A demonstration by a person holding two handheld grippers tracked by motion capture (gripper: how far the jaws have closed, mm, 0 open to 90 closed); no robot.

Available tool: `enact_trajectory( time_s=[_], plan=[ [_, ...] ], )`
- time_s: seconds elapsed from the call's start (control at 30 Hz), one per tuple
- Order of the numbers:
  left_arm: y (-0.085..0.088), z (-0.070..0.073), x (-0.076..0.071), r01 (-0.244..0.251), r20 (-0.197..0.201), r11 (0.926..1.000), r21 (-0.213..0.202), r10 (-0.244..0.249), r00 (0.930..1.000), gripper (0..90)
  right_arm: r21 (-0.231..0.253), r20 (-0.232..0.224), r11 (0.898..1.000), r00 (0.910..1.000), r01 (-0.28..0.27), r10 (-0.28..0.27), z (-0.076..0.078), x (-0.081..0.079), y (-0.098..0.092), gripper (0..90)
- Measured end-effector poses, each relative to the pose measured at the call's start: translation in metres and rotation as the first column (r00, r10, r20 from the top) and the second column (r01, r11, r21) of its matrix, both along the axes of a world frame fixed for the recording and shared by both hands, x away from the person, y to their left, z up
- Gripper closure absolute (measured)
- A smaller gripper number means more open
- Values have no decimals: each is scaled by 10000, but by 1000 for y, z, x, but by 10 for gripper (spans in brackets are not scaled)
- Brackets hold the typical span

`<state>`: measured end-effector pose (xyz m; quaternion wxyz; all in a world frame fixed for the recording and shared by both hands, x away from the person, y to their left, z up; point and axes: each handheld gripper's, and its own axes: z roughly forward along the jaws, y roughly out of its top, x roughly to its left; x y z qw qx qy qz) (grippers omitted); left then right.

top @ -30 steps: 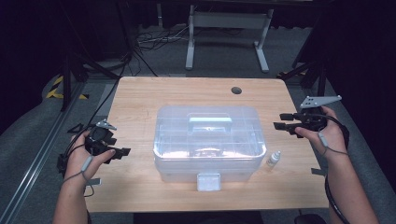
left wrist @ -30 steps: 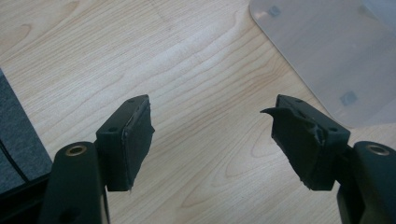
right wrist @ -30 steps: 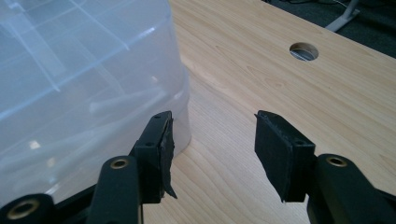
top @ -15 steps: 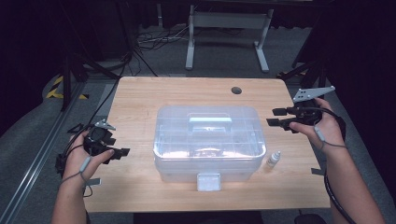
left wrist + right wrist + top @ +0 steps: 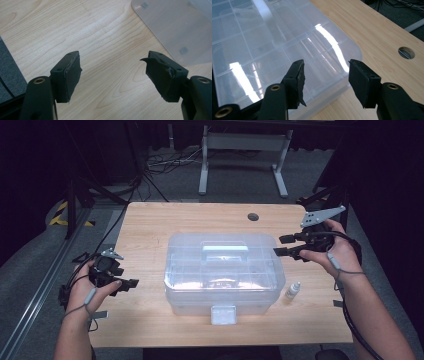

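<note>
A clear plastic storage box (image 5: pixel 222 272) with a lid, a top handle (image 5: pixel 225 251) and a front latch (image 5: pixel 223 314) stands in the middle of the wooden table. My left gripper (image 5: pixel 131 284) hovers low over the table left of the box, open and empty; its view has the box corner (image 5: pixel 172 27) ahead at the upper right. My right gripper (image 5: pixel 279 245) is at the box's right rim, raised, open and empty. In the right gripper view the jaws (image 5: pixel 325 75) stand apart over the lid's corner (image 5: pixel 287 52).
A small white dropper bottle (image 5: pixel 292 291) stands on the table just right of the box's front corner. A round cable hole (image 5: pixel 253 216) sits near the table's far edge. Beyond the table are a desk frame (image 5: pixel 240 155) and cables on the floor.
My right gripper has moved up and a little toward the far side beside the box. The left gripper has stayed almost still.
</note>
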<state>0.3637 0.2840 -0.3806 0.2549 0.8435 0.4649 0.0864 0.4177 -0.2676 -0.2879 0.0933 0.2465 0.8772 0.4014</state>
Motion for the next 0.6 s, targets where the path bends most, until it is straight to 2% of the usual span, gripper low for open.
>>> enact_trajectory(
  time_s=[0.23,0.43,0.47,0.6],
  plan=[
    [-1,0,0,9,-21,10000,-8,-9,10000,286,-227,145,9984,9985,-519,522,8,-4,18,456],
    [0,1,-1,60,-1,10000,16,-60,10000,286,-414,236,9932,9936,-1092,1103,12,-8,35,440],
    [1,1,-1,55,14,10000,26,-55,10000,286,-447,188,9902,9909,-1322,1331,13,-11,42,430],
    [0,1,-1,34,12,10000,20,-34,10000,286,-586,166,9842,9856,-1672,1684,14,-13,53,398]
  ],
)
